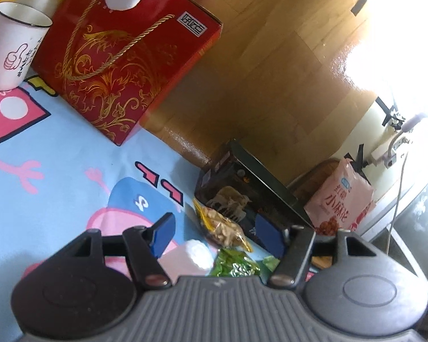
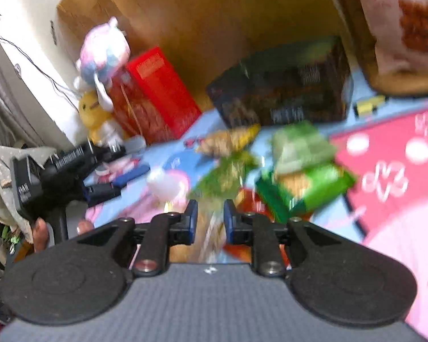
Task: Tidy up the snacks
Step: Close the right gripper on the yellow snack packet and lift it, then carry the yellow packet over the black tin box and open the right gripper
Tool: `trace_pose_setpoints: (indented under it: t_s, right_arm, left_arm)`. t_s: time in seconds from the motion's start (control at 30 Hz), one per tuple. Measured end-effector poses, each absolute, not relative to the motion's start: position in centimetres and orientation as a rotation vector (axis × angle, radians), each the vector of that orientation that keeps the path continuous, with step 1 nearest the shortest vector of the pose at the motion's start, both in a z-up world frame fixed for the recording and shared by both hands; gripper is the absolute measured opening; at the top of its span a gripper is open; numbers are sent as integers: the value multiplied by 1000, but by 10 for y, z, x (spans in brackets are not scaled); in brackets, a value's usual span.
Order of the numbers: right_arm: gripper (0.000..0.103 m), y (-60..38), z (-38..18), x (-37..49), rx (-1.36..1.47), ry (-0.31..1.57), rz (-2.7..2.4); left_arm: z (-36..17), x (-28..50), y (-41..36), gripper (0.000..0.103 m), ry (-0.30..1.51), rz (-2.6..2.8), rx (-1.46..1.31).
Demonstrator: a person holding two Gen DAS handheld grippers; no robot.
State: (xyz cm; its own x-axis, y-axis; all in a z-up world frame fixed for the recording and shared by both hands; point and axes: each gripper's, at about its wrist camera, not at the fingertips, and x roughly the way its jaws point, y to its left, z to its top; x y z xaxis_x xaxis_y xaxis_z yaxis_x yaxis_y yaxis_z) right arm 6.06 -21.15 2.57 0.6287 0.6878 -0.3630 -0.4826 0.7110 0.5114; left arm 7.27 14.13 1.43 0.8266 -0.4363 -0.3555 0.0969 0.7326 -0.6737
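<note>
- A clear yellow-edged packet of pale nuts (image 1: 224, 226) lies on the cartoon-print blue mat (image 1: 71, 154), just ahead of the left gripper (image 1: 216, 232) and between its fingers.
- The left gripper's blue pads stand wide apart, holding nothing.
- A green foil packet (image 1: 236, 266) sits directly under the same gap, closer in; a white round wrapped sweet (image 1: 198, 253) lies just to its left.
- A dark snack box (image 1: 242, 188) stands just beyond the nut packet, with a pink bag of small fried twists (image 1: 339, 196) to the right of it.
- The right gripper (image 2: 210, 216) has its fingers nearly together on a blurred pale wrapper (image 2: 212, 239); whether they pinch it cannot be told.
- A green biscuit pack (image 2: 308, 185) lies ahead and to the right of it.
- Far ahead of the left gripper and to its left stand a red gift box (image 1: 122, 62) and a white mug (image 1: 12, 45).
</note>
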Motion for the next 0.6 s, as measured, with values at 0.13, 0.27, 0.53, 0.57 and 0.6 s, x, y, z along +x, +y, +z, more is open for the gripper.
trace_pose_setpoints:
  t_s: [0.13,0.27,0.53,0.57,0.6]
  right_arm:
    - [25,-198,44,90,360,569,695]
    - [31,-174,38,149,337,676,629]
    - [32,-149,13,219,401,857,632]
    - [15,-145,12,218,375,856,633]
    - [13,-143,11,216,366,846,640]
  left_arm:
    - [15,73,142,63,522,-310,-696]
    - [14,74,145,63,522,-307,-710]
    - [12,78,146,63,539,-316,-726]
    - [12,78,147,63,540,-315,-727]
    - [12,78,147,63,541,-314,-728]
